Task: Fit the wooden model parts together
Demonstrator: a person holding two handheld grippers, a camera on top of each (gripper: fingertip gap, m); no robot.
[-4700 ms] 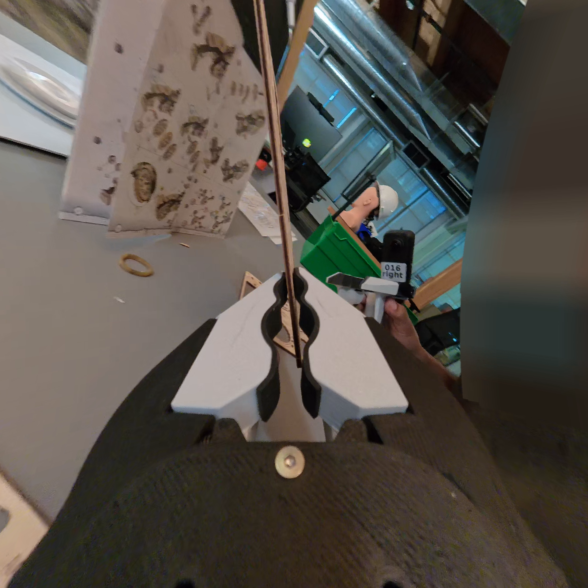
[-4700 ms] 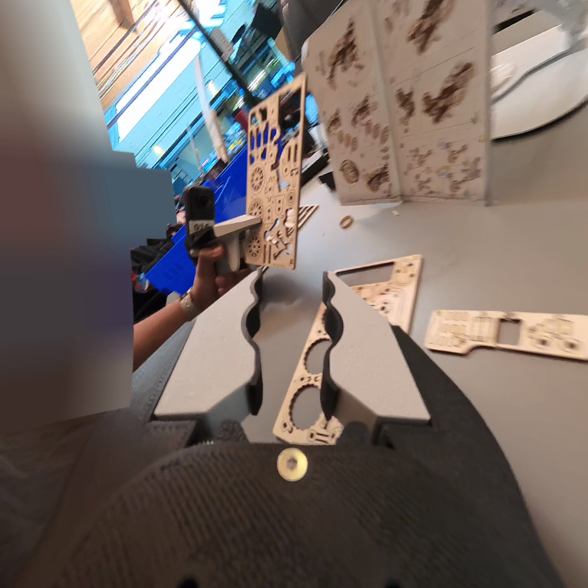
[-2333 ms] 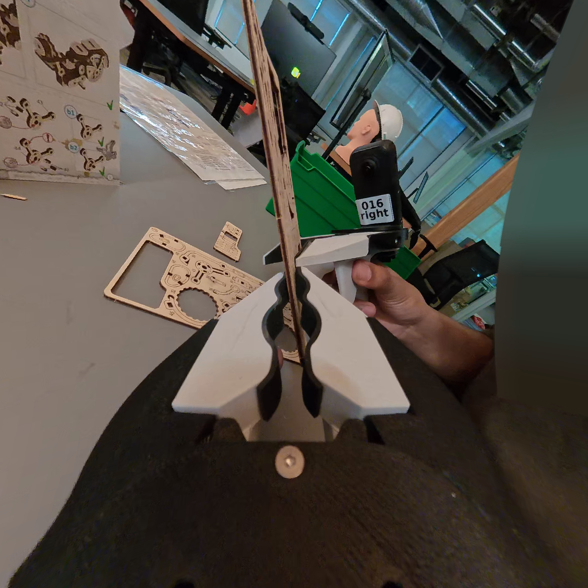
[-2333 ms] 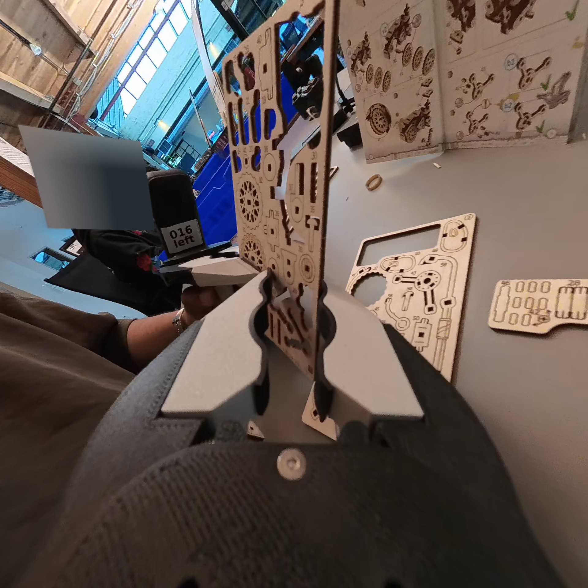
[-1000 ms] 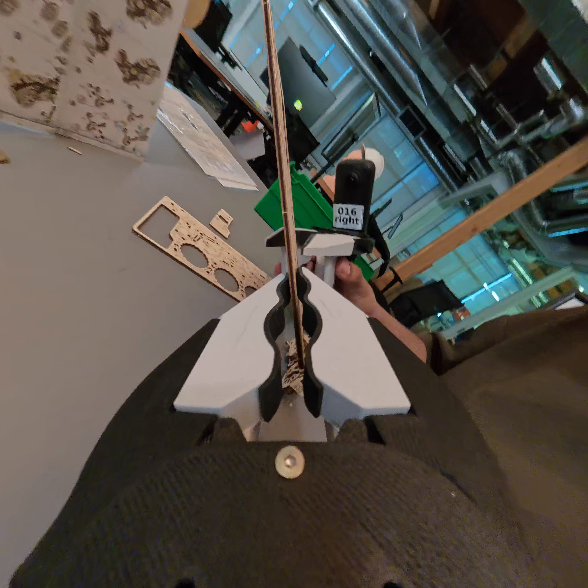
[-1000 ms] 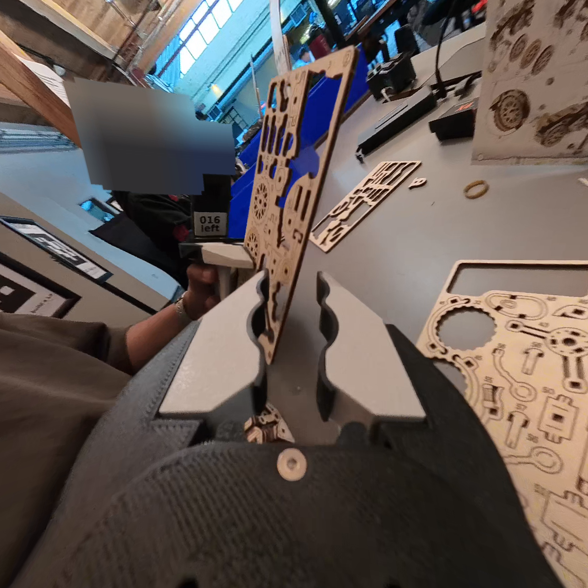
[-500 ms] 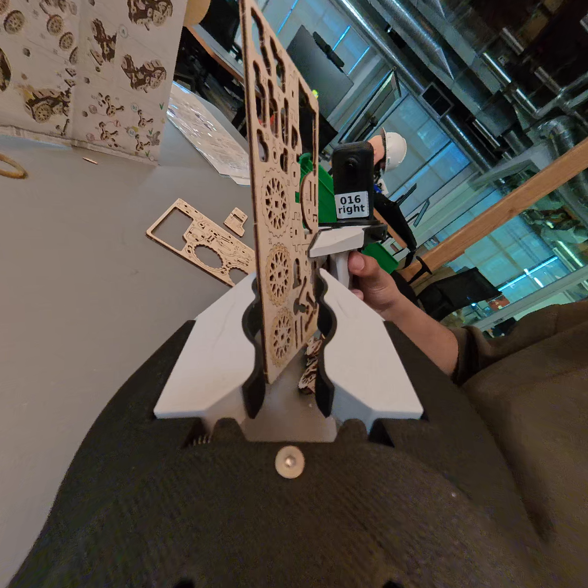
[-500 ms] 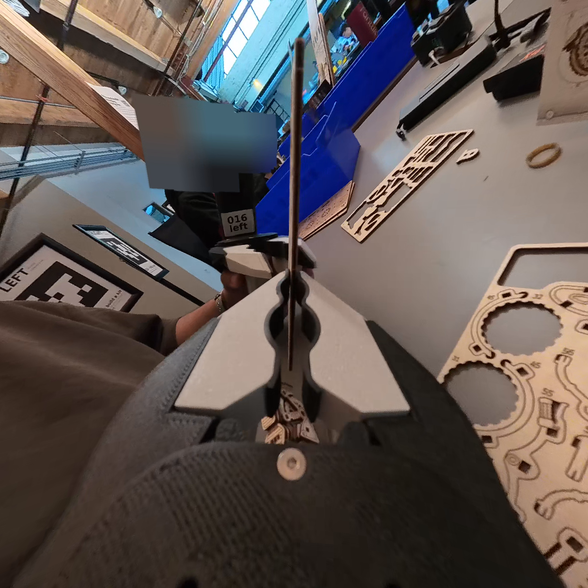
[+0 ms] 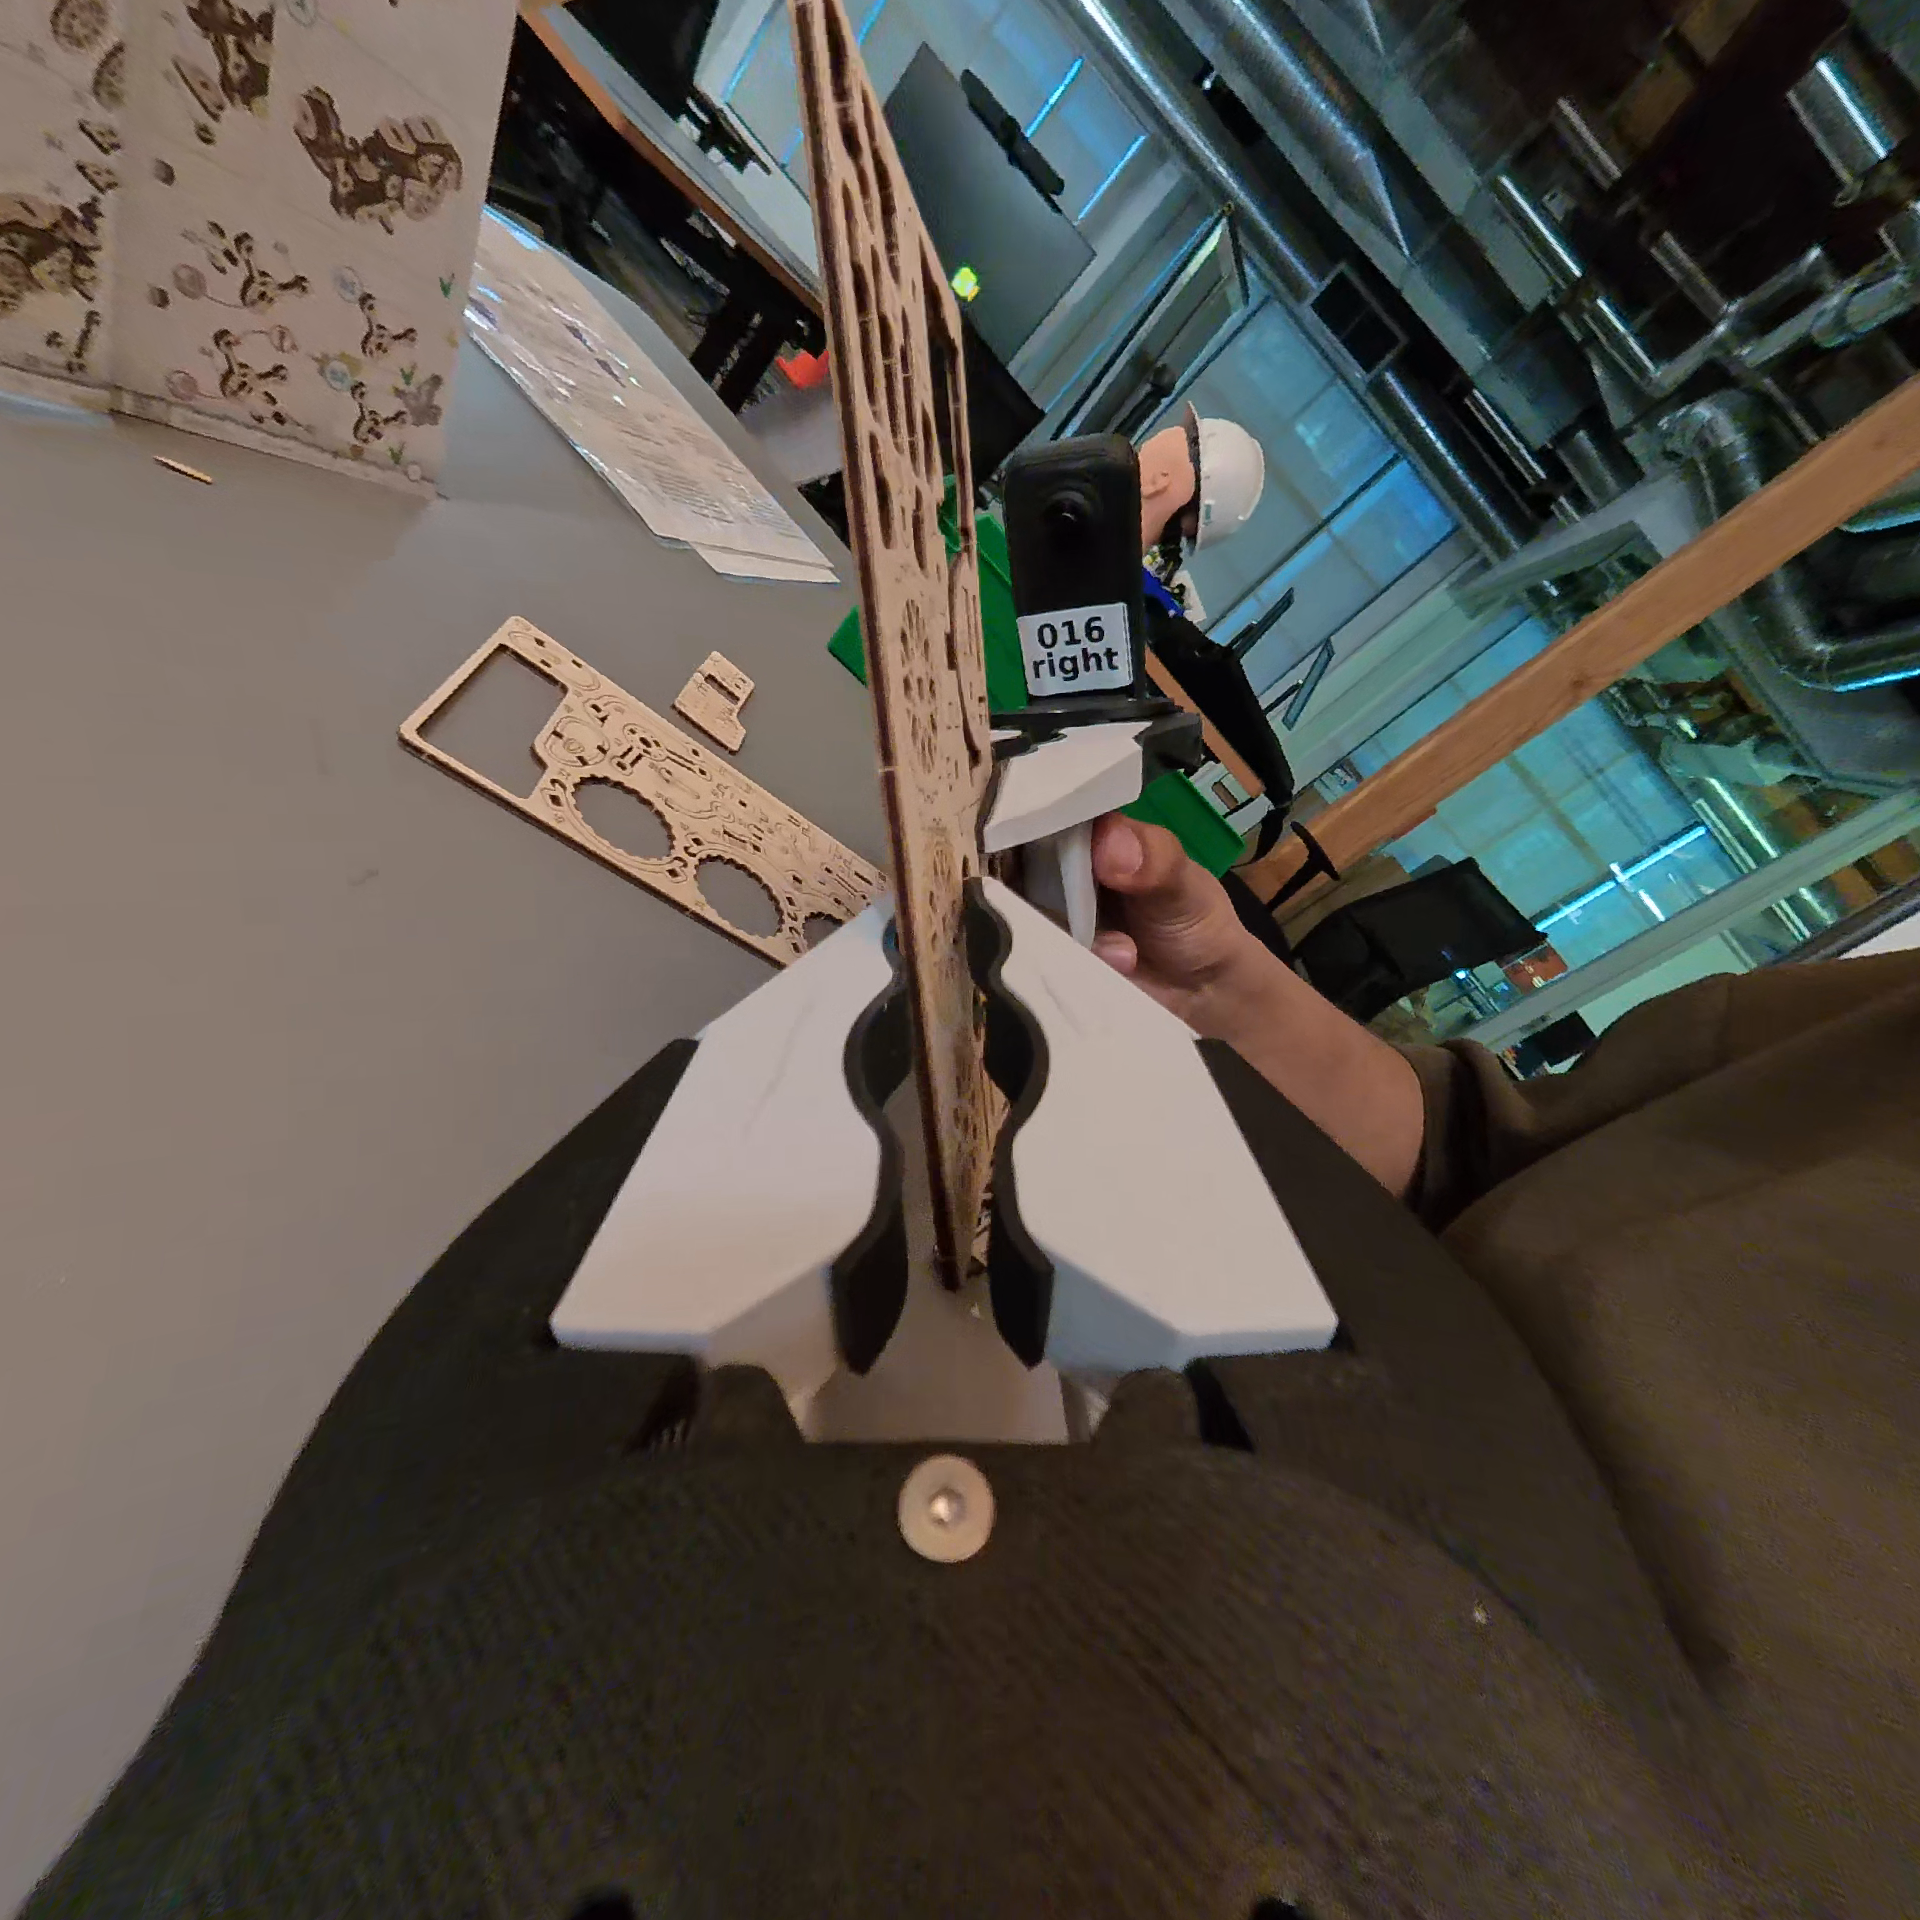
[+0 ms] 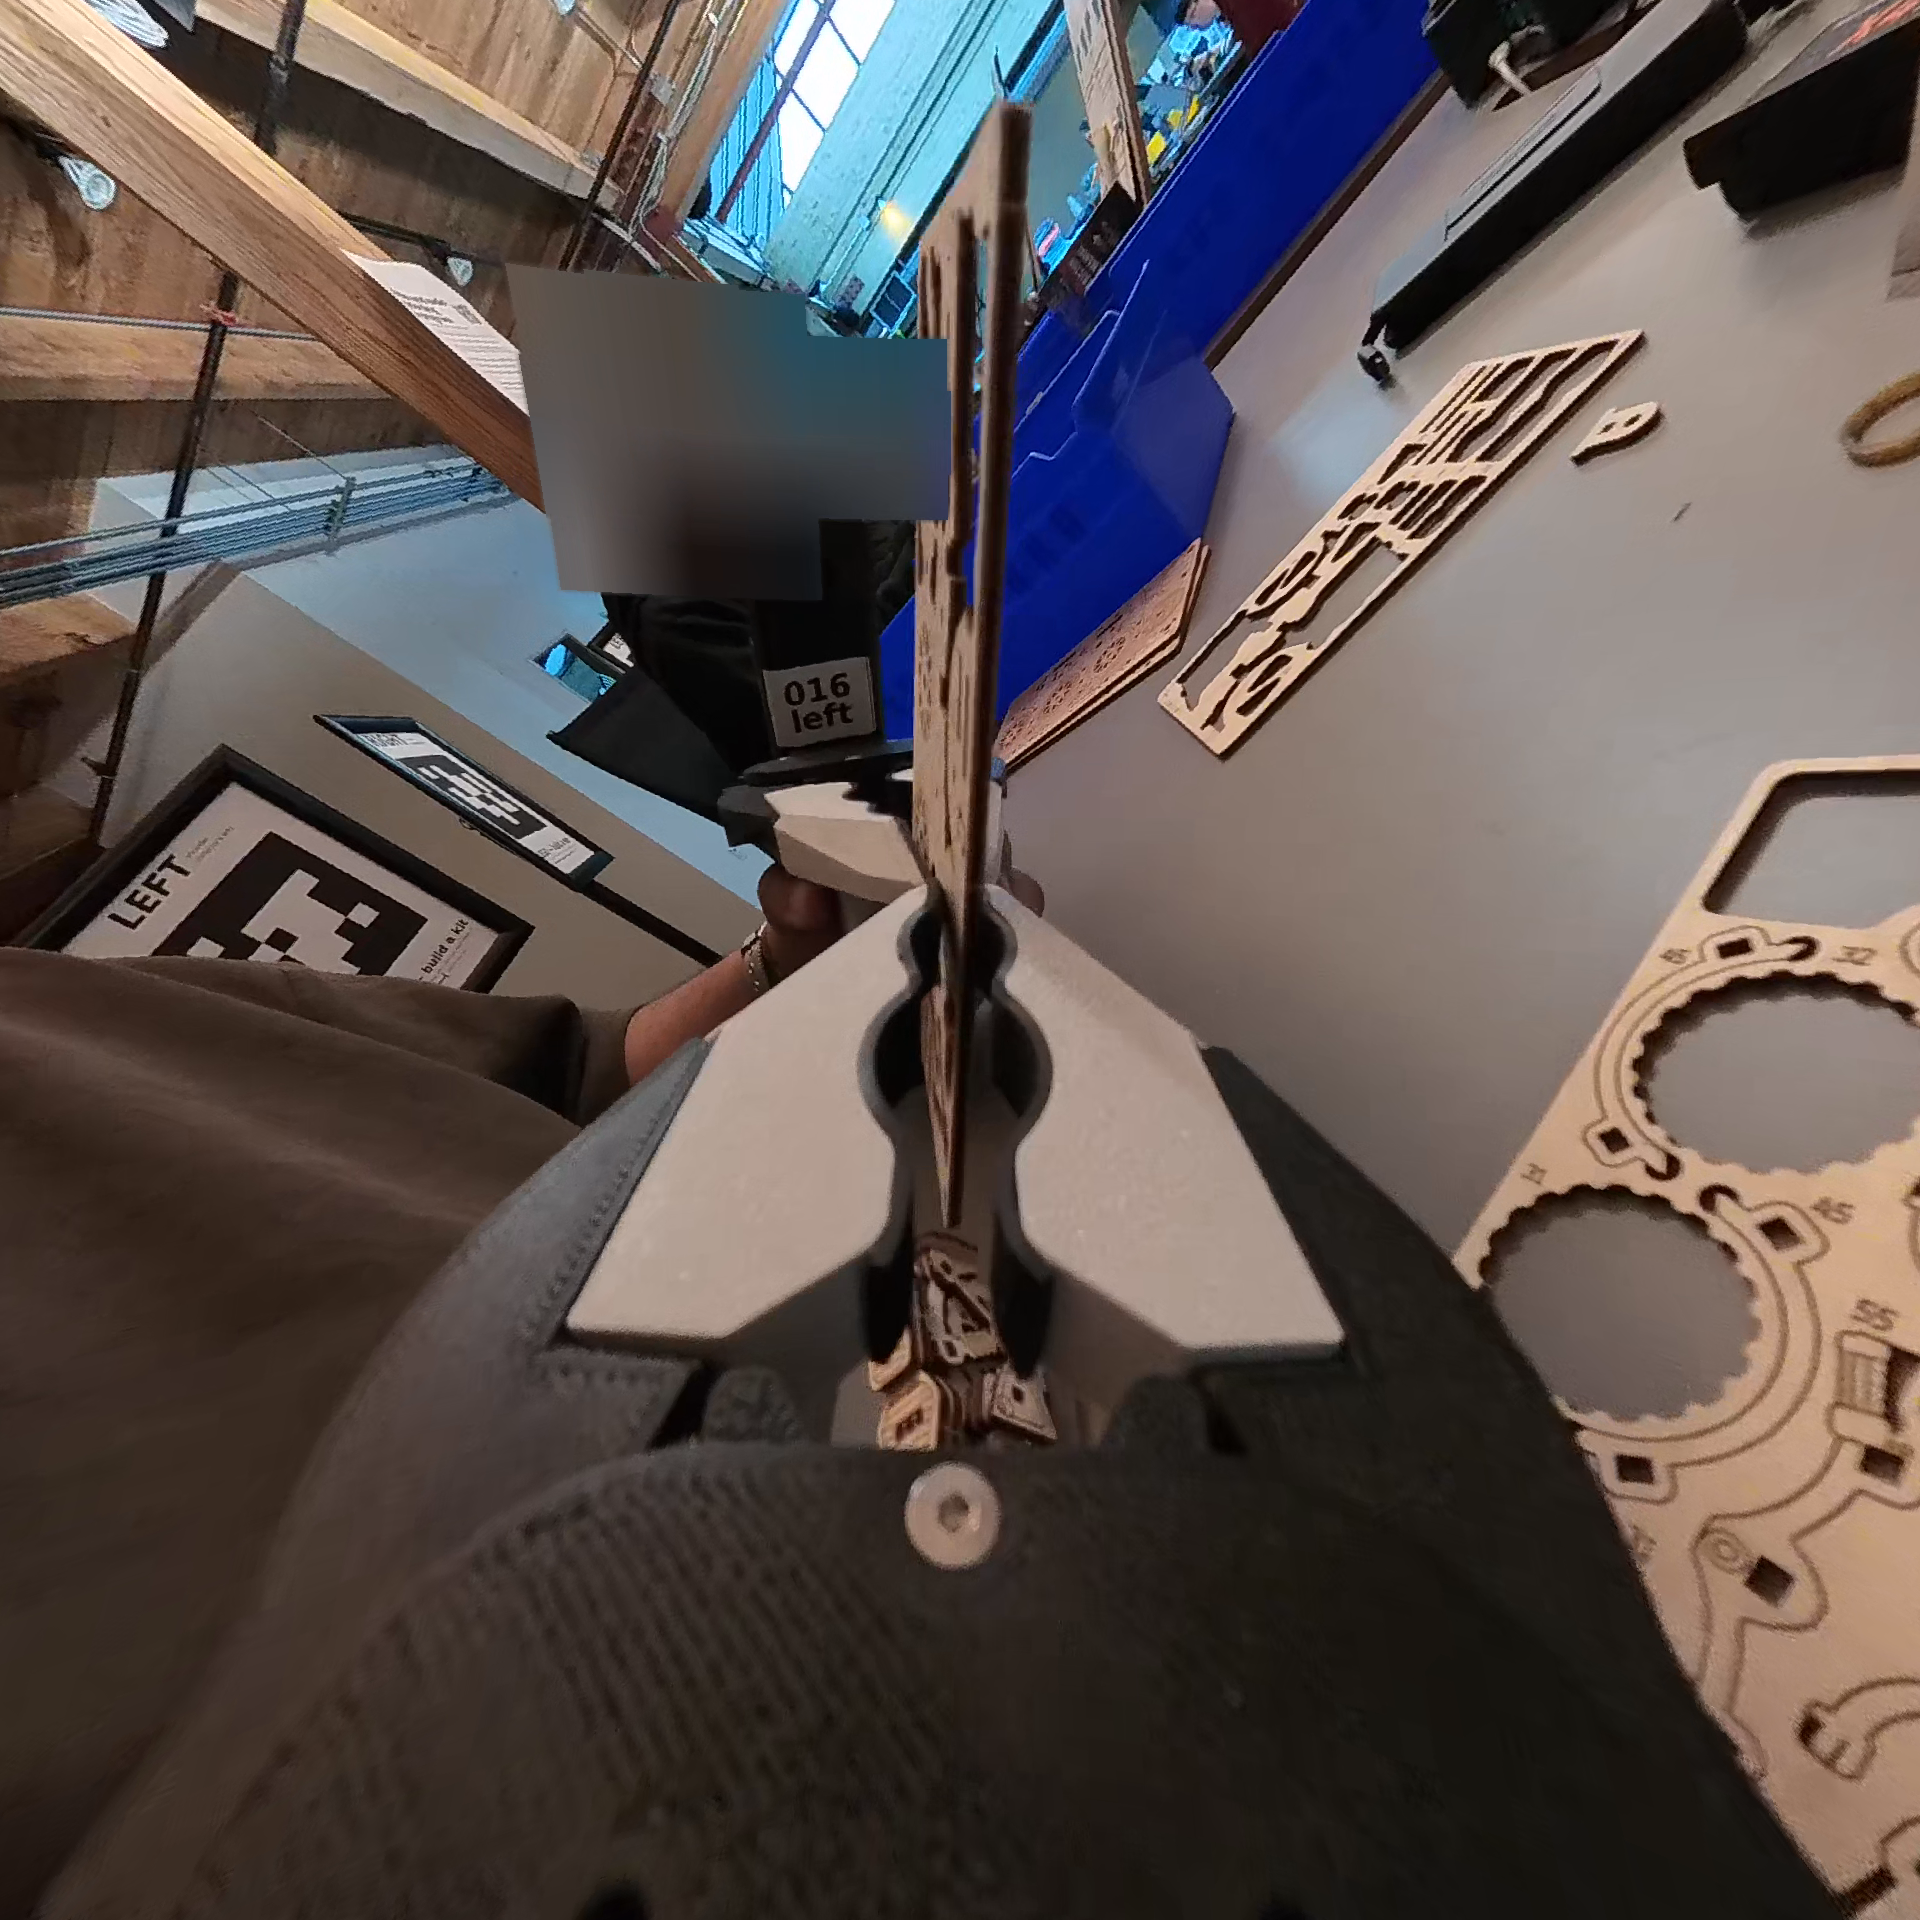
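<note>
A thin laser-cut wooden parts sheet [image 9: 914,582] stands on edge above the grey table [image 9: 208,987], held upright in the air between two hand-held grippers. Its long axis runs from 6 o'clock to 12 o'clock in both wrist views, and it appears nearly edge-on in each.

In the right wrist view the right gripper [image 10: 956,977] is closed narrow, its fingertips pinching the sheet [image 10: 961,644] near the lower edge. In the left wrist view the left gripper [image 9: 935,935] has the sheet between its fingers with a gap visible on both sides lower down; near the tips the pads seem to touch the wood, but whether it truly grips is hard to tell from this angle.

The two grippers face each other across the sheet. Each shows in the other's view just behind the wood: the right one at 1 o'clock, the left one at 11 o'clock.

On the table, a flat sheet with round cut-outs [image 9: 665,800] lies at 10 o'clock of the left gripper, with a small loose piece [image 9: 715,698] just beyond it. Another emptied sheet [image 10: 1392,530] lies at 2 o'clock of the right gripper, and a rubber band [image 10: 1886,421] farther out. Open table lies between these, giving room to lower the sheet.
</note>
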